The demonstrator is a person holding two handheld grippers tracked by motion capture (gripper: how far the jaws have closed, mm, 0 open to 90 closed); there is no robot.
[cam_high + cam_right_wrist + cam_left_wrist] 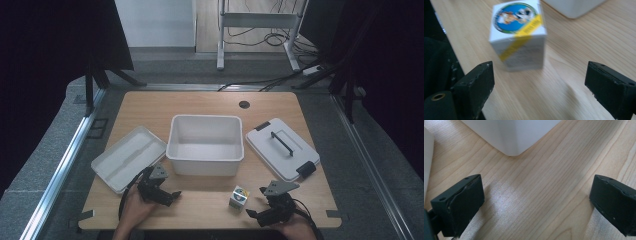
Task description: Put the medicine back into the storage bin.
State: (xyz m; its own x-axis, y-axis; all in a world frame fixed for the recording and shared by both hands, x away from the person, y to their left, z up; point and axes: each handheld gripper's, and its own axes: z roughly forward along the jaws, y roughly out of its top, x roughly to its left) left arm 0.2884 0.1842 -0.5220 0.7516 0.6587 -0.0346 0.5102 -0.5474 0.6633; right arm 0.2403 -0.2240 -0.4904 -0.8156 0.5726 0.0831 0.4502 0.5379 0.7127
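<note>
- Carton (pixel 239 196), small and white with a blue round picture and a yellow stripe, stands upright on the table (pixel 210 207) just in front of the white bin (pixel 206 145), near its right front corner.
- Right gripper (pixel 254 202) sits just right of the carton, jaws spread wide, nothing between them, not touching it.
- Left gripper (pixel 172 197) rests in front of the bin's left corner, jaws wide apart over bare wood.
- Lid (pixel 282 147) lies right of the bin, a shallow tray (pixel 127 157) left of it.

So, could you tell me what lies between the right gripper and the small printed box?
Nothing but bare wooden table. In the right gripper view the open right gripper faces the small printed box with only wood between.
</note>
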